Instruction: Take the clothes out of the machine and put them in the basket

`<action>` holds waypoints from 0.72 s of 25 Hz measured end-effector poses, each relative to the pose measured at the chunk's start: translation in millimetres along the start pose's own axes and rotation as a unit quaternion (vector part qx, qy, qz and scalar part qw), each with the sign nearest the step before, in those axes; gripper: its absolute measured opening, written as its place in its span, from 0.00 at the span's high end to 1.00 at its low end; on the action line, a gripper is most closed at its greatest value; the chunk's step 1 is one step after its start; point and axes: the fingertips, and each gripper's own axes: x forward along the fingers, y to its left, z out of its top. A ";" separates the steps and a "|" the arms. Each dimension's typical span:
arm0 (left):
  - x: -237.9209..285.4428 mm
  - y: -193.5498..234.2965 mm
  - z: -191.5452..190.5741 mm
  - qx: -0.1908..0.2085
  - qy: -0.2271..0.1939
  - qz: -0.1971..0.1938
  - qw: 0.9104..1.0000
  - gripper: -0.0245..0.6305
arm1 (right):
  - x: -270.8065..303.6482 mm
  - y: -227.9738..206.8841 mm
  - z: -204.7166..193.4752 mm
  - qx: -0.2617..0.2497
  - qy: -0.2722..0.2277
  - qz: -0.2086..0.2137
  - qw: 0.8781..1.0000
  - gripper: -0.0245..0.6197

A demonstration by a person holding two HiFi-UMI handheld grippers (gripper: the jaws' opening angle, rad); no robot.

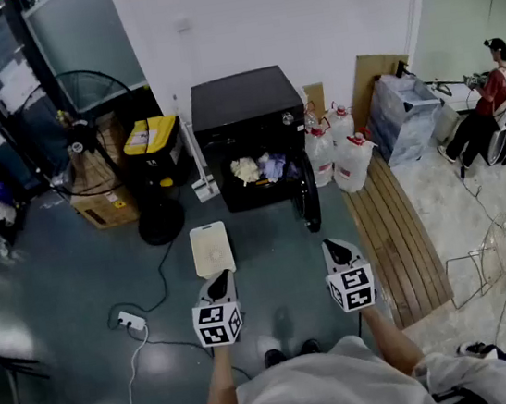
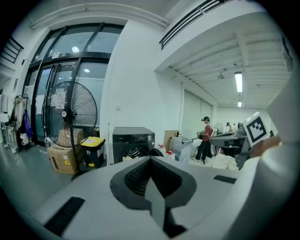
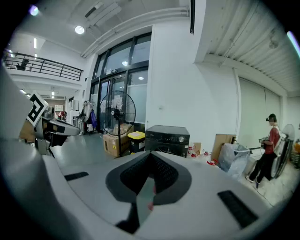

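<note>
Head view: left forearm and right forearm reaching forward from 6 o'clock, side by side, both tools tipping slightly downward.
Left gripper: jaws closing fully together, gripping nothing.
Right gripper: jaws meeting, carrying nothing.
Clothes: lying inside the machine at 12 o'clock, its door hanging open.
Basket: sitting on the floor, between left gripper and machine.

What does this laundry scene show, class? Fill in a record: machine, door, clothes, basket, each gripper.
machine: black, front-loading
door: open, swung to the right
clothes: pale and purple heap inside the machine
basket: white, on the floor in front of the machine
left gripper: shut, empty, short of the basket
right gripper: shut, empty
</note>
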 end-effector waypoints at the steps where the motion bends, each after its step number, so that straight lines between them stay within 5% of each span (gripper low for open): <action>1: 2.0 -1.1 0.4 0.001 -0.001 0.000 1.000 0.93 | 1.1 -1.5 -0.5 0.000 -0.001 0.000 1.000 0.92; 18: 22.2 -33.3 3.7 0.001 -0.001 0.013 1.000 0.93 | 0.1 -35.8 -12.2 0.000 -0.002 0.012 1.000 0.92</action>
